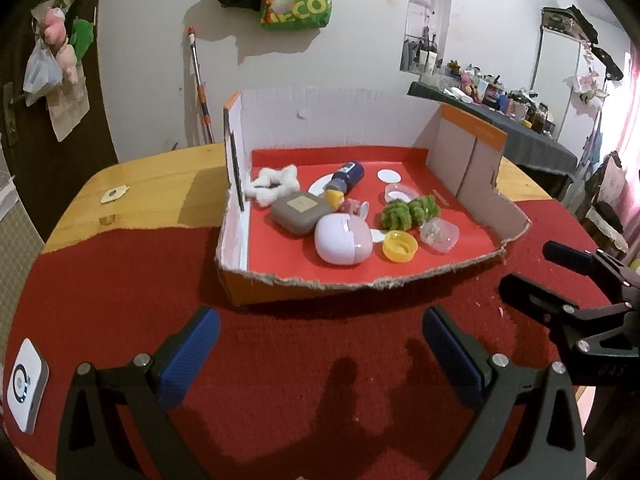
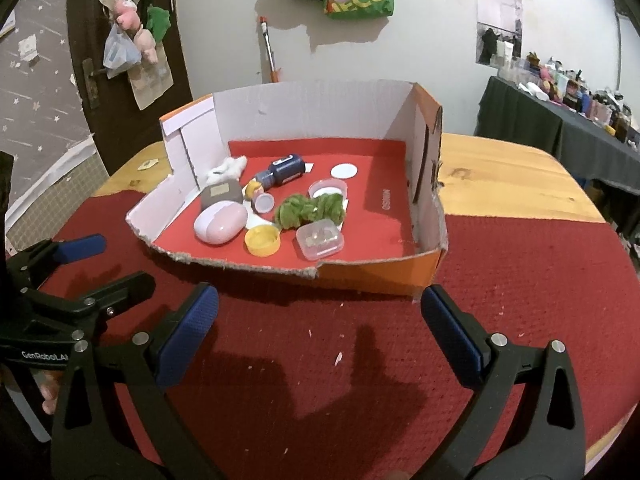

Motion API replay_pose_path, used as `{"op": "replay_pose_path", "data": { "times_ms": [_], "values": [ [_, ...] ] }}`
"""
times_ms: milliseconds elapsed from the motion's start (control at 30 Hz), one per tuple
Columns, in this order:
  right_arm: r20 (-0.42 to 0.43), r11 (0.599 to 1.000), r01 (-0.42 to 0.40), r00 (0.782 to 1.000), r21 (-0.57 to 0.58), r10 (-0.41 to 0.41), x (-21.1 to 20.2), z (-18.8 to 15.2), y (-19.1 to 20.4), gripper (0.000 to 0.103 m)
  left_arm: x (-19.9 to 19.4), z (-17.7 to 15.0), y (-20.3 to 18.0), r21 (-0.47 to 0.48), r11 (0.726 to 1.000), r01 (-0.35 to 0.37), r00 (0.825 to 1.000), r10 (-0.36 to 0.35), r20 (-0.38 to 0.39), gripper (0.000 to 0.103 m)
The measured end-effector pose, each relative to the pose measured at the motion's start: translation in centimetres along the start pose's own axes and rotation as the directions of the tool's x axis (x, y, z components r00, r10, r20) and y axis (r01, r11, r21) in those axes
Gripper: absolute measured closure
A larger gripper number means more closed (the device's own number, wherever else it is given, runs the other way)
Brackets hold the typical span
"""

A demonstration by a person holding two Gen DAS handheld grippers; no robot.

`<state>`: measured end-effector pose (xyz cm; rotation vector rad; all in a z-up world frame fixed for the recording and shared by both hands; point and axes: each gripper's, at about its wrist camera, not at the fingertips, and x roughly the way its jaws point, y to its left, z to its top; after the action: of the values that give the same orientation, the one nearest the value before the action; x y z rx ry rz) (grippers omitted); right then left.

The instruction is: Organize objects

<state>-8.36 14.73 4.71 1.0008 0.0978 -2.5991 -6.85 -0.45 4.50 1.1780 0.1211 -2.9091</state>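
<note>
A torn cardboard box point(image 1: 280, 280) point(image 2: 380, 276) with a red floor sits on the red mat. It holds a pink-and-white case point(image 1: 342, 240) point(image 2: 220, 222), a grey case point(image 1: 300, 214), a yellow cap point(image 1: 400, 246) point(image 2: 262, 240), a green scrunchie point(image 1: 408, 210) point(image 2: 310, 208), a clear plastic box point(image 1: 438, 234) point(image 2: 320, 240), a blue bottle point(image 1: 348, 176) point(image 2: 282, 170) and a white scrunchie point(image 1: 272, 186). My left gripper point(image 1: 320, 344) is open and empty in front of the box. My right gripper point(image 2: 320, 328) is open and empty, also short of the box.
A white square device point(image 1: 24, 384) lies on the mat at the left edge. The wooden table point(image 2: 520, 176) extends beyond the mat. A door with hanging bags point(image 2: 128, 48) is at back left, a cluttered dark table point(image 2: 580, 120) at right.
</note>
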Motion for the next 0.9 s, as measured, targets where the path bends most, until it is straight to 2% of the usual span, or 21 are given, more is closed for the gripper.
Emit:
{"op": "replay_pose_path", "data": {
  "times_ms": [900],
  "values": [
    [-0.073,0.999,-0.013,0.997,0.04,0.016,1.5,-3.1,-0.7,0.0,2.0,-2.8,0.3,-0.042,0.999,0.005,0.995,-0.009,-0.103,0.0]
  ]
}}
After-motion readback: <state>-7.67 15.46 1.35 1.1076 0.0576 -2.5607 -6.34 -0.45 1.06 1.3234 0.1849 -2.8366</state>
